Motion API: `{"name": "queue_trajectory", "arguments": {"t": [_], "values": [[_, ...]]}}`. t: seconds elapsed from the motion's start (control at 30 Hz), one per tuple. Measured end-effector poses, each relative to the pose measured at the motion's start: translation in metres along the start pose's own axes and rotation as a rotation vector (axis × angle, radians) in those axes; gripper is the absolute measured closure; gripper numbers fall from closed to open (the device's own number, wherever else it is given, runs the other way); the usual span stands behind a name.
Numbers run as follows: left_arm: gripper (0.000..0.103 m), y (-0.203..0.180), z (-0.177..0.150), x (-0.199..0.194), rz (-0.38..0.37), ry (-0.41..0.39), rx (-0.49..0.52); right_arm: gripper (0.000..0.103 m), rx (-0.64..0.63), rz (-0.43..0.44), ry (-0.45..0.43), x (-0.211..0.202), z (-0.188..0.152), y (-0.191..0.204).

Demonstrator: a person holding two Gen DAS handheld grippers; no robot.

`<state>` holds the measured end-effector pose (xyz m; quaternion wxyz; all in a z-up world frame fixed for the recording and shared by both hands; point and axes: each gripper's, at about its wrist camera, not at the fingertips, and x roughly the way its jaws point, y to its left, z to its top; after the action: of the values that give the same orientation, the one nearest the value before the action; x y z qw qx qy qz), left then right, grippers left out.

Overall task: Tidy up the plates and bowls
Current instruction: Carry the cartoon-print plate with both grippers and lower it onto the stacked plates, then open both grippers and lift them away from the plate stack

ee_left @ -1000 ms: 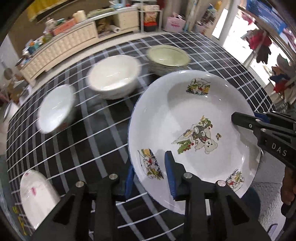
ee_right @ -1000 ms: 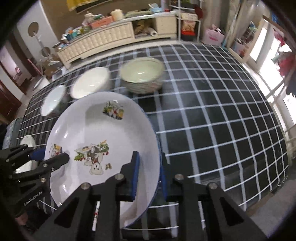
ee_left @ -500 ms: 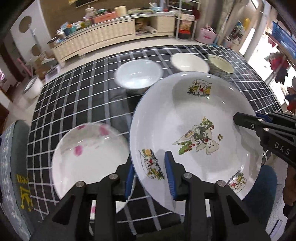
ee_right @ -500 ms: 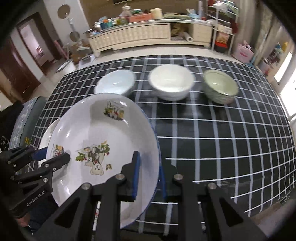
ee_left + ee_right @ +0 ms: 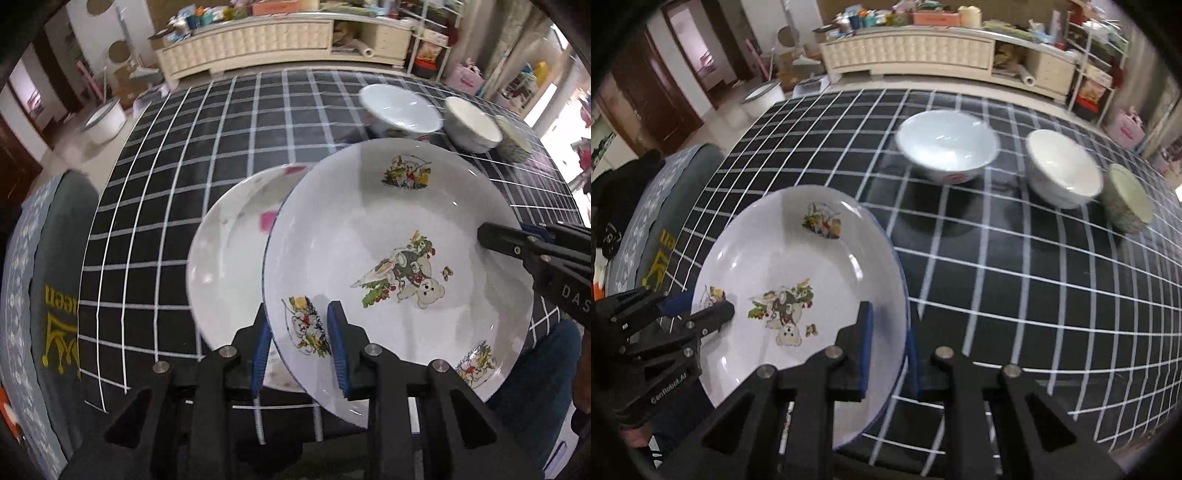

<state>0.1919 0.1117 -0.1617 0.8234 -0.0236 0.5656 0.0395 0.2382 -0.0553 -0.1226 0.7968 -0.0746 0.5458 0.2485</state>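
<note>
1. I am holding the bear-print plate (image 5: 399,258) in the air with both tongs: the left tongs (image 5: 298,345) are clamped on its near-left rim, the right tongs (image 5: 886,354) on the opposite rim, each with one pad inside the dish and one underneath.
2. The plate is hovering above the pink-flowered plate (image 5: 229,258) lying on the desk (image 5: 177,155), overlapping its right part and sitting off to the right of centre.
3. The next move, as I judge it, is stacking: I am aiming to shift the held plate left until the two rims line up, keeping it level.
4. I am planning to lower slowly and evenly, both sides together, so neither rim strikes first.
5. The under-rim pads will want sliding out sideways on release.
6. Three bowls (image 5: 947,147) are waiting in a row further back.
</note>
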Motion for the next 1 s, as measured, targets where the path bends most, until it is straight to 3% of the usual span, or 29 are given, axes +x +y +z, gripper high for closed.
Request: {"name": "queue_trajectory", "arguments": {"t": [0.5,1.0], "values": [[0.078,0.036,-0.004,0.027,0.033,0.047,-0.058,0.085,-0.021,0.038,0.059,0.041,0.014,0.021],[0.081,0.048,0.016,0.040,0.021,0.049,-0.104,0.082,-0.007,0.030,0.048,0.054,0.031,0.020]]}}
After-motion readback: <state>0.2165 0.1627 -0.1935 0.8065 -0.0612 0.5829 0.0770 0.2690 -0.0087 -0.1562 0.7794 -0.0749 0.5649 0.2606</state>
